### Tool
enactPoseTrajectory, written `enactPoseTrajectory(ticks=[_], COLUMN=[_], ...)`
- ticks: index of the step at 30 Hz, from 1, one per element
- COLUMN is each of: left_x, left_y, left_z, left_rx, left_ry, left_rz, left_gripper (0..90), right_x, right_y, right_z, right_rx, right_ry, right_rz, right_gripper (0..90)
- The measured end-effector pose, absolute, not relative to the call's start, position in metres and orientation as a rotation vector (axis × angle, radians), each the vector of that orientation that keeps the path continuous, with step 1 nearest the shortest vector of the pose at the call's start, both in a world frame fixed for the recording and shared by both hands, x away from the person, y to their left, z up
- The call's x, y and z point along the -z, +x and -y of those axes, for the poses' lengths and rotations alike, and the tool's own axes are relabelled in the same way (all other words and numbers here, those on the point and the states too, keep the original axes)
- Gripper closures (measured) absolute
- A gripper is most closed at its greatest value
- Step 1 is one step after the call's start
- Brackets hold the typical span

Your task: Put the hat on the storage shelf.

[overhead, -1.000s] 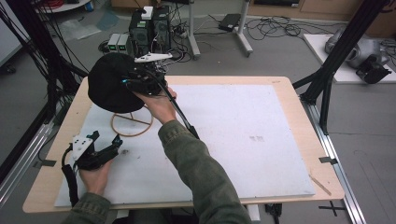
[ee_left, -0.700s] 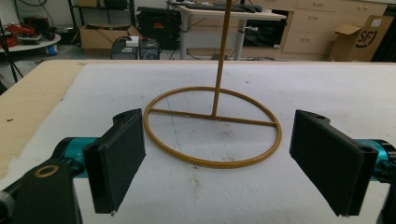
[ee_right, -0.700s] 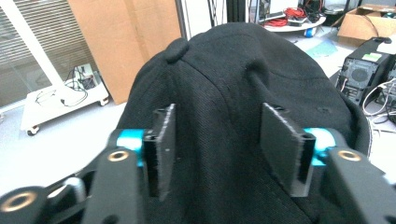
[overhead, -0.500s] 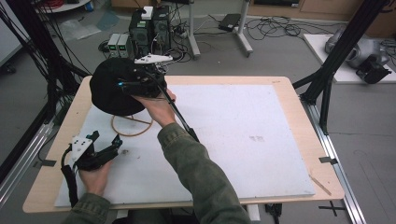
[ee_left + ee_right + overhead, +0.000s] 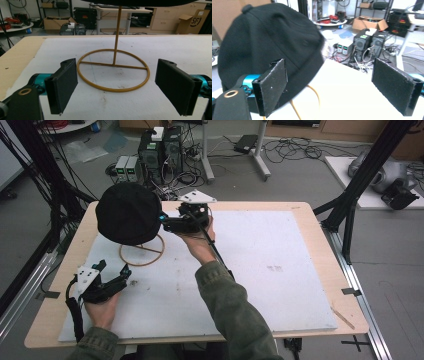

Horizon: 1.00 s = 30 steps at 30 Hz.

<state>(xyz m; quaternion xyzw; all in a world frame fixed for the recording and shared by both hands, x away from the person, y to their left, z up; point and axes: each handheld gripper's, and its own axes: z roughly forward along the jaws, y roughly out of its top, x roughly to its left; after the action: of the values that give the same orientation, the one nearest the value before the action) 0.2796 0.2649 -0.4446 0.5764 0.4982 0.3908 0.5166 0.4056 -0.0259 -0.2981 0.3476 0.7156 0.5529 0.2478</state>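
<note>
The hat (image 5: 128,213) sits on the stand (image 5: 142,255), just left of the right gripper (image 5: 164,222); its jaws have just been opening, nothing between them, so the hanging step looks done; next, draw clear without snagging; left gripper (image 5: 122,279) rests open, facing the stand's ring.

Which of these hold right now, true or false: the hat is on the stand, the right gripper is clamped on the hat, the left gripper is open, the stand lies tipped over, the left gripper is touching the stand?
1. The black hat sits on top of the gold wire stand. True.
2. The right gripper is clamped on the hat. False: its jaws have just been opening and stand wide, nothing between them.
3. The left gripper is open. True.
4. The stand lies tipped over. False: its ring base rests flat on the white mat, post upright.
5. The left gripper touches the stand. False: it is apart from the ring.
</note>
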Motion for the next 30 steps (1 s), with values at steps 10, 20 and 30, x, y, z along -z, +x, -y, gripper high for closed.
enactPoseTrajectory(ticks=[10,20,30], left_x=[0.444,0.444,0.443], left_y=[0.280,0.279,0.278], left_z=[-0.262,-0.262,-0.263], left_rx=[-0.944,-0.951,-0.965], left_ry=[1.394,1.393,1.378], left_rz=[-1.184,-1.182,-1.187], left_gripper=[18.4,18.5,18.8], right_x=[0.304,0.320,0.349], right_y=[0.381,0.353,0.325], right_z=[0.082,0.133,0.185], right_rx=[-1.454,-1.398,-1.318], right_ry=[0.972,1.002,1.111], right_rz=[-1.859,-1.715,-1.599], right_gripper=[12.0,11.8,11.8])
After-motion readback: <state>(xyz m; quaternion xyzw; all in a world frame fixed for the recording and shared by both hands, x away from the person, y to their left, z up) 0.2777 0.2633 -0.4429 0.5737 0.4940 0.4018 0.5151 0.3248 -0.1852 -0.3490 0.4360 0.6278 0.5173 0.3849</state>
